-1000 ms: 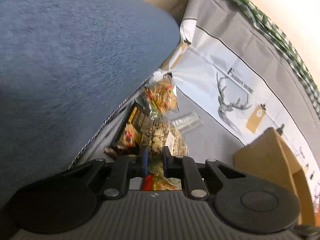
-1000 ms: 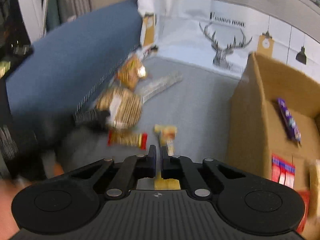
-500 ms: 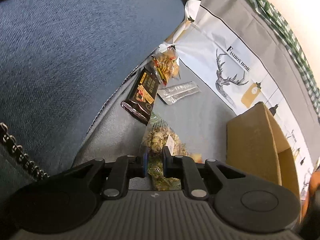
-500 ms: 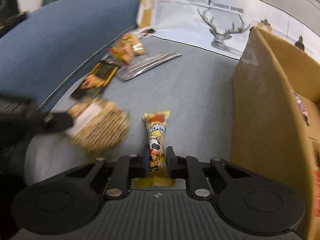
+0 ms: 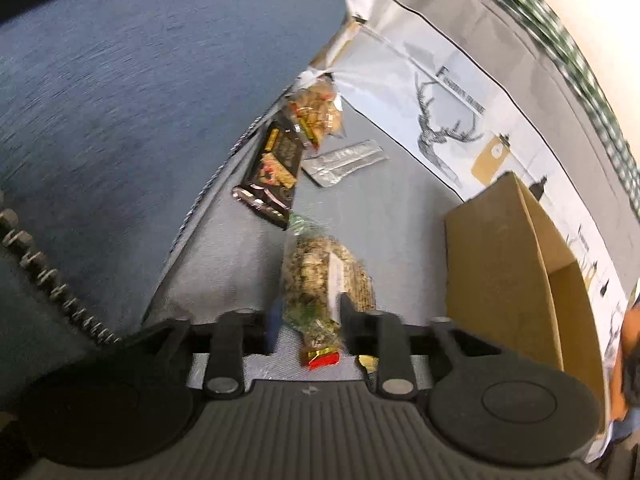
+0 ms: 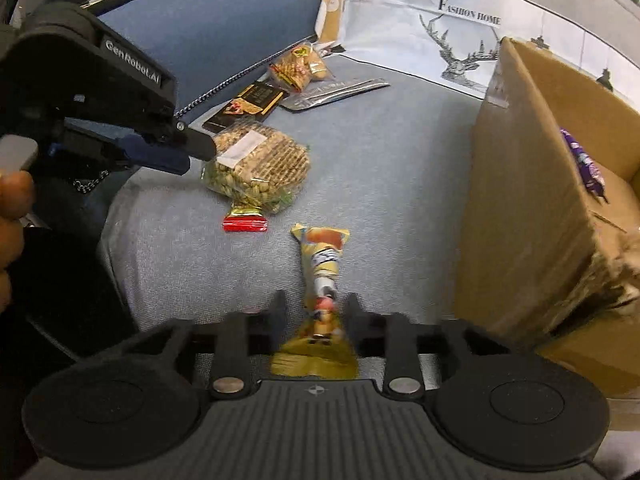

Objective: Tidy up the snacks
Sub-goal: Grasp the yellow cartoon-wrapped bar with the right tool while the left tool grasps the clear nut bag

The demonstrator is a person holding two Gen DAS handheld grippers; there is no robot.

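A clear bag of nuts [image 5: 320, 276] lies on the grey seat cushion [image 5: 240, 264] between the fingers of my left gripper [image 5: 309, 318]. The left jaws are opening and their pads stand off the bag. In the right wrist view the same bag of nuts [image 6: 258, 168] rests just past the left gripper's fingertips [image 6: 200, 147]. A yellow snack packet [image 6: 324, 256] lies lengthwise between the fingers of my right gripper [image 6: 316, 307]. The right jaws are opening too, with gaps on both sides of the packet.
An open cardboard box [image 6: 532, 200] stands at the right with a purple packet [image 6: 582, 164] inside. Farther back lie a black packet [image 6: 248, 104], an orange snack bag [image 6: 298, 66] and a silver packet [image 6: 336, 90]. A small red packet [image 6: 245, 224] lies beside the nuts. A blue backrest [image 6: 208, 20] rises on the left.
Both grippers were shut on their snacks and have opened. The nut bag and the yellow packet now lie on the cushion. The right gripper came down and forward toward the cushion.
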